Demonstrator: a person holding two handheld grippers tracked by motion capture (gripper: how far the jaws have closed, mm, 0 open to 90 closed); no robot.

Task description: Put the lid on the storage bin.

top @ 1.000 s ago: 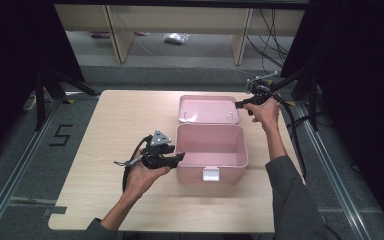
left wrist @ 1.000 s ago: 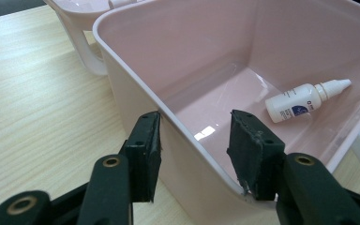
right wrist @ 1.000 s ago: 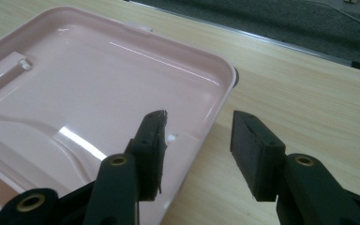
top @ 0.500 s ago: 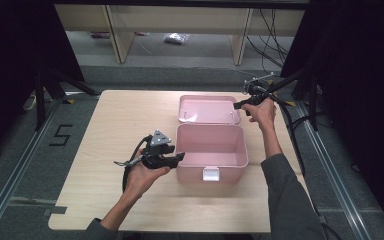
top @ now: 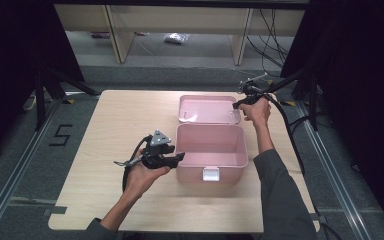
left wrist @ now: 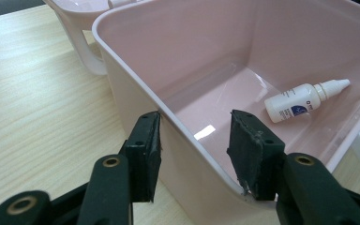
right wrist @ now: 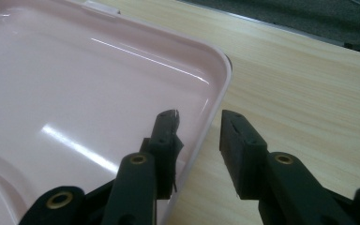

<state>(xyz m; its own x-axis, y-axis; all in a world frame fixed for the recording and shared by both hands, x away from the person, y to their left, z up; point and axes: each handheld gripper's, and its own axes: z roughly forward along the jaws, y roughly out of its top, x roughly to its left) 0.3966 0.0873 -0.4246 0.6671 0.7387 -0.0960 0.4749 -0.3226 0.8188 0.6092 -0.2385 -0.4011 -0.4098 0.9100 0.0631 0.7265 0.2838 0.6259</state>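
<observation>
A pink box (top: 230,172) stands open on the table, its lid (top: 207,109) lying flat behind it. A small white dropper bottle (left wrist: 300,99) lies on the box floor. My left gripper (top: 180,157) (left wrist: 197,136) straddles the box's left wall (left wrist: 136,79), one pad outside and one inside, both touching it. My right gripper (top: 237,105) (right wrist: 199,117) straddles the lid's right rim (right wrist: 218,93). Its jaws have just been closing. The inner pad lies against the lid, and a strip of wood still shows between the rim and the outer pad.
The wooden table (top: 120,130) has bare room left of and in front of the box. A white latch (top: 210,174) sits on the box's front wall. Dark stands and cables (top: 290,125) flank the table's right side.
My right hand has sunk a little toward the lid's right rim. The left hand and the box have not moved.
</observation>
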